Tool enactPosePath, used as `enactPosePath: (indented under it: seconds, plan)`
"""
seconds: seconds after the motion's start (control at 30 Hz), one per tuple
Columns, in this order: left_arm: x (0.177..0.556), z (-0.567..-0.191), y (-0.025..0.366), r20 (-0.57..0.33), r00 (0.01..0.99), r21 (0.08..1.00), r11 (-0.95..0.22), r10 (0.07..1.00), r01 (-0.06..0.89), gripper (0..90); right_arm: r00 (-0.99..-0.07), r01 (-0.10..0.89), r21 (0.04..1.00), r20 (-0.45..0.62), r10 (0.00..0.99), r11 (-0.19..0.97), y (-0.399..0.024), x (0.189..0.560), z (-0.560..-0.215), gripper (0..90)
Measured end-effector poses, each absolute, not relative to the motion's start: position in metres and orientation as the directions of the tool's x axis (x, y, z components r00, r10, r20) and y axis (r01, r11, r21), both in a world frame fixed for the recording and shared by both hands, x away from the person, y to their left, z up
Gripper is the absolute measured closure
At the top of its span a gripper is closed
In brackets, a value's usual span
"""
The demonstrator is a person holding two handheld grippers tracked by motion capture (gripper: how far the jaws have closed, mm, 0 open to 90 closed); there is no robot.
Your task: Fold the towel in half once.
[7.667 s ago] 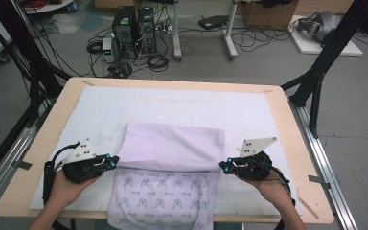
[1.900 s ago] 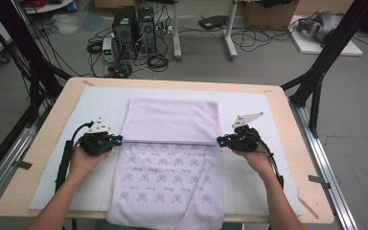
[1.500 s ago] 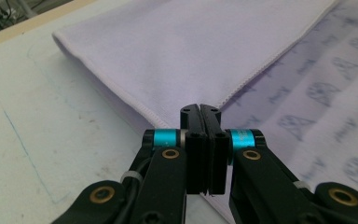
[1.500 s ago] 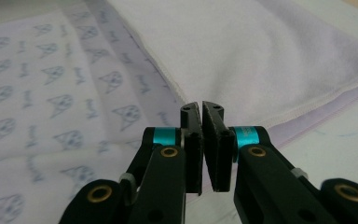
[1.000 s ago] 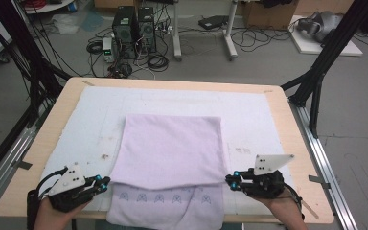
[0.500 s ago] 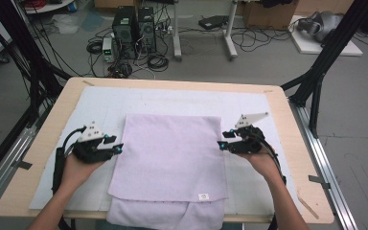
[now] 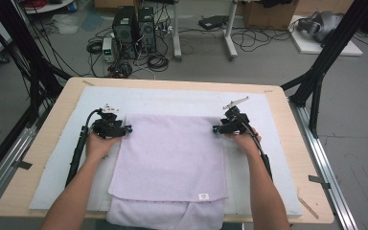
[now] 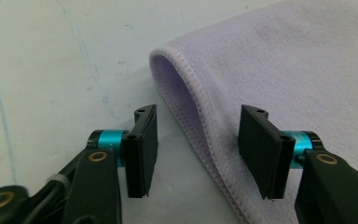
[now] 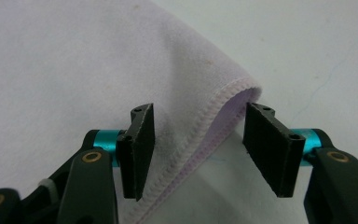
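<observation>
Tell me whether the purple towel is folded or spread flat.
Folded. The purple towel lies doubled on the table: its upper layer stops short of the lower one near the front, and the far corners show rounded fold loops.

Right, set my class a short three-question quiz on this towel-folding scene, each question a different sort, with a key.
1. True or false: the left gripper clamps the towel.
2. Which towel corners do the grippers flank? A) near B) far
3. Fill in: a small white ___ sits on the top layer's near edge.

Key:
1. False; its jaws stand open around the hem, having just been opening. So do the right gripper's.
2. B
3. Label
</observation>
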State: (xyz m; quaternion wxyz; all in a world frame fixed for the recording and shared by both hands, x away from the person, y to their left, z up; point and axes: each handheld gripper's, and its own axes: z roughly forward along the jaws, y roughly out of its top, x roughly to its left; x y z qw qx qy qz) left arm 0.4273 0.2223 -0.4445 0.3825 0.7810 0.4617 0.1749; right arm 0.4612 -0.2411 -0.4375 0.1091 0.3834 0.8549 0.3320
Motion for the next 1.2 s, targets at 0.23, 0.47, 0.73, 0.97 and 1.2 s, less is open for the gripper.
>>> enactPosePath:
  seconds: [0.23, 0.47, 0.73, 0.97, 1.2]
  plan:
    - [0.438, -0.417, 0.212, 0.007, 0.501, 0.777, -0.32, 0.865, 0.542, 87.9, -0.706, 0.534, 0.683, 0.036, 0.707, 0.499, -0.229, 0.464, -0.414, 87.8]
    - [0.451, -0.329, 0.216, 0.113, 0.458, 0.872, -0.309, 0.882, 0.38, 88.0, -0.693, 0.396, 0.764, -0.114, 0.711, 0.509, -0.222, 0.475, -0.331, 88.0]
    - [0.463, -0.316, 0.221, 0.067, 0.461, 0.858, -0.286, 0.885, 0.426, 52.1, -0.657, 0.437, 0.778, -0.067, 0.751, 0.452, -0.232, 0.494, -0.301, 52.6]
    - [0.437, -0.374, 0.225, 0.018, 0.521, 0.815, -0.314, 0.853, 0.487, 52.3, -0.725, 0.48, 0.713, -0.006, 0.689, 0.511, -0.226, 0.469, -0.349, 48.8]
    - [0.386, -0.409, 0.224, -0.026, 0.603, 0.801, -0.344, 0.797, 0.49, 52.5, -0.78, 0.449, 0.732, 0.042, 0.624, 0.512, -0.229, 0.417, -0.374, 51.8]
